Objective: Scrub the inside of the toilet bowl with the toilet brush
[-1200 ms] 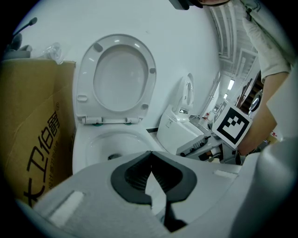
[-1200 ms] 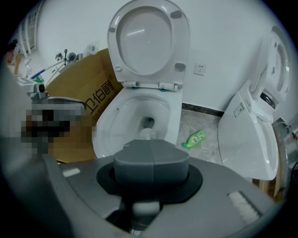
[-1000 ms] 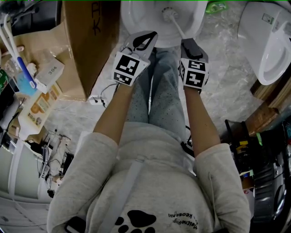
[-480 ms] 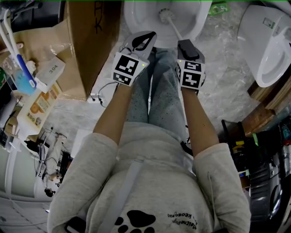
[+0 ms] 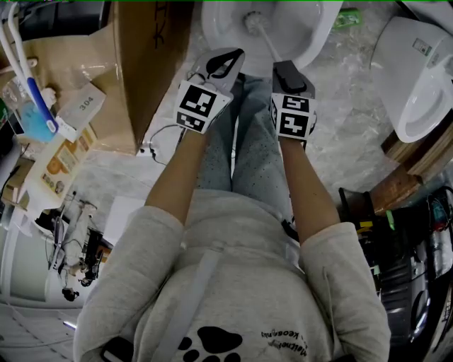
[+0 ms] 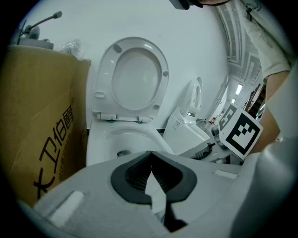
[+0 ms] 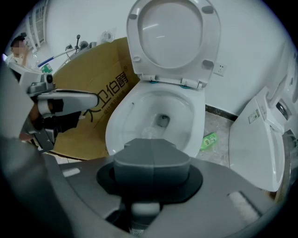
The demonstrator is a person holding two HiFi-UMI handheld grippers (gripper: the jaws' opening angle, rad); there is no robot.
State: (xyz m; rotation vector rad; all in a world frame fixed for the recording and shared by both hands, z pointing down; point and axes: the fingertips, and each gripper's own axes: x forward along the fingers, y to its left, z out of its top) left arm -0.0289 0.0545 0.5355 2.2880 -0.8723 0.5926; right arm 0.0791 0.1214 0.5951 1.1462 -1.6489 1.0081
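The white toilet bowl stands open at the top of the head view, its seat and lid raised. The toilet brush's white head is inside the bowl, and its handle slants back to my right gripper, which is shut on it. In the right gripper view the jaws are pressed together over the bowl rim, with the brush head faintly seen below. My left gripper hovers beside the bowl's front edge, shut and empty, facing the bowl.
A tall cardboard box stands tight against the toilet's left side. A second white toilet lies at the right. A green packet lies on the floor between them. Cables and clutter fill the left.
My right gripper has drifted a little left, closer to the left gripper, and the brush head has swept leftward inside the bowl. The left gripper has barely moved.
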